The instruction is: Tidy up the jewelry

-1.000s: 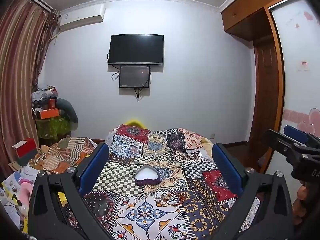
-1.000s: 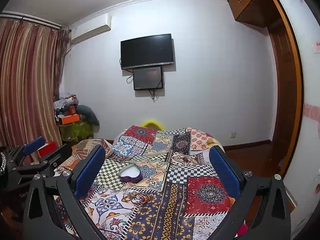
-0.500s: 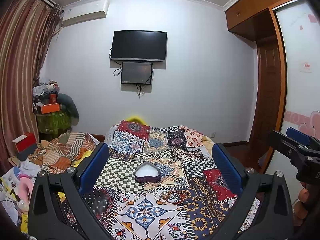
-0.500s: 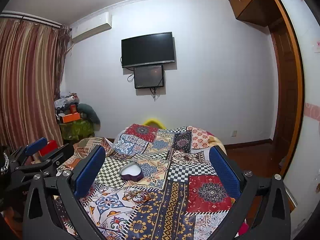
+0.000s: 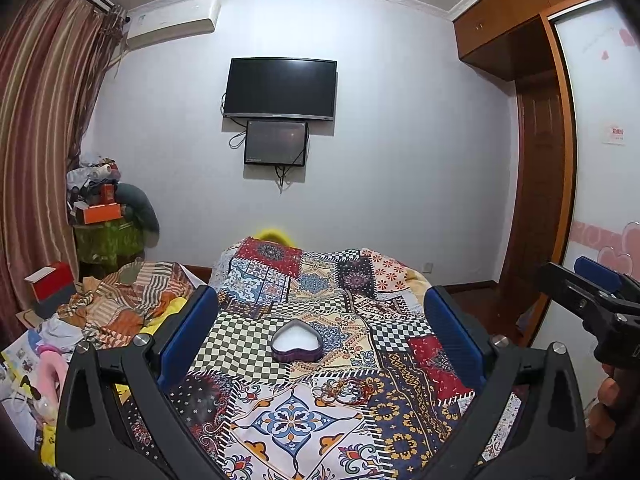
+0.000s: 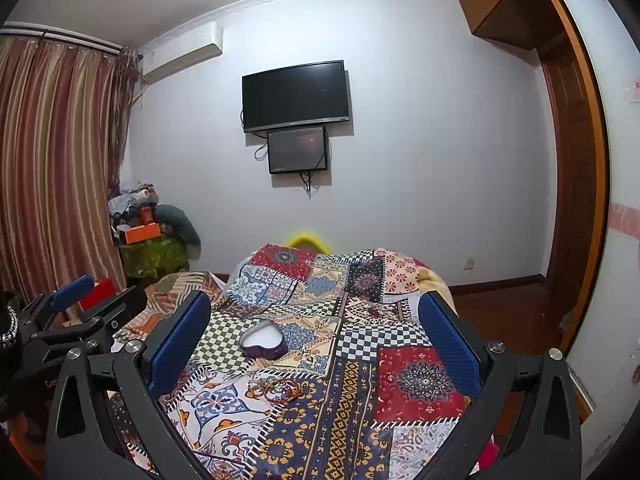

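**Both grippers hover wide above the quilt**

Ahead, the heart-shaped box (image 5: pixel 296 345) sits open on the patchwork quilt (image 5: pixel 280 424), with the tangle of bracelets (image 5: pixel 350 389) lying nearer, just apart from it. Left gripper (image 5: pixel 320 334) and right gripper (image 6: pixel 314 338) hang empty, jaws spread. Nothing blocks either. A television (image 5: pixel 280 89) hangs beyond; clothes (image 5: pixel 120 304) pile left.
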`<act>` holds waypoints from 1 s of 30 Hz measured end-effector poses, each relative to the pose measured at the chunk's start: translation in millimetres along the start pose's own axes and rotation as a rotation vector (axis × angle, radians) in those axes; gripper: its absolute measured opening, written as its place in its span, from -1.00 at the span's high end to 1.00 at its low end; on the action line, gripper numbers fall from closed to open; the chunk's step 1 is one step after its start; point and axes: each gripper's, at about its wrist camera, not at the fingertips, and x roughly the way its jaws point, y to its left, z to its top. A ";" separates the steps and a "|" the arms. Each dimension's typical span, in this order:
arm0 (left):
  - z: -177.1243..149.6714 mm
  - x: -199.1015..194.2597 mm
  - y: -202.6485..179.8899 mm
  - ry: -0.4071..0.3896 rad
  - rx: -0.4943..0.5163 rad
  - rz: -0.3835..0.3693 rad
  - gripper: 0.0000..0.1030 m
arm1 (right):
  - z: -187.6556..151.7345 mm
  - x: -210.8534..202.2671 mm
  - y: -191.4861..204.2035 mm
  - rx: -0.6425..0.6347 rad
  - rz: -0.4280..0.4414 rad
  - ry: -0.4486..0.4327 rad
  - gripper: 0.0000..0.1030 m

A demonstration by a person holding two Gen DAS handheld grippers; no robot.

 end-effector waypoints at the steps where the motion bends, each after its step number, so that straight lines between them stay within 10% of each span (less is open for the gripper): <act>1: 0.0 0.2 0.1 -0.001 0.000 0.001 -1.00 | 0.0 -0.1 0.0 0.000 0.000 0.000 -1.00; 30: -2.8 -1.5 5.8 0.008 -0.005 -0.001 -1.00 | -0.7 0.2 2.9 -0.001 -0.003 0.005 -1.00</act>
